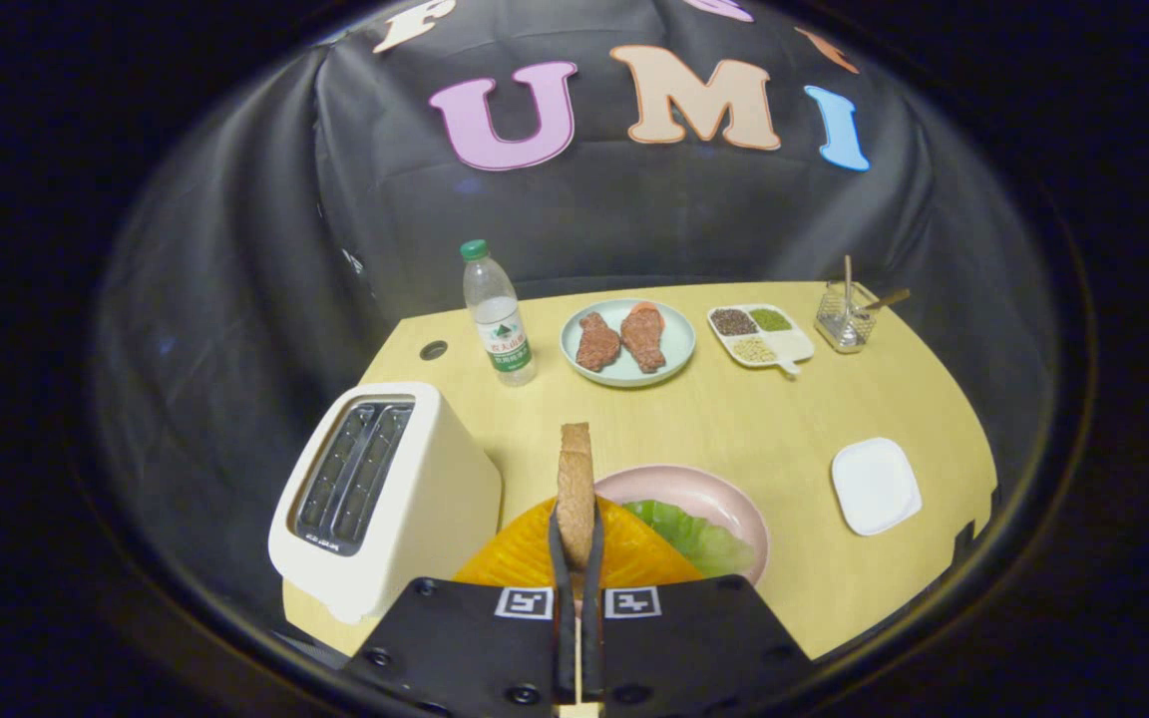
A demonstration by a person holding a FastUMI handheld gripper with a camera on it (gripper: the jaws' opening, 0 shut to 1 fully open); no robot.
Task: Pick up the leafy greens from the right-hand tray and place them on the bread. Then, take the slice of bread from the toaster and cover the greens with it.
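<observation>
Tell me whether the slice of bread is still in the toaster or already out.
Out. The gripper is shut on the bread slice, held on edge above the pink plate with greens; the toaster slots look empty.

Water bottle (497, 311) label, print too small to read

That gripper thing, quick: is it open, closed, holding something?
Gripper: closed on a slice of bread, held upright on edge between both fingers, above the pink plate with the greens.

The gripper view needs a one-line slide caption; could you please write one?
Gripper shut on bread slice, held edge-up above leafy greens on pink plate, beside toaster.
</observation>
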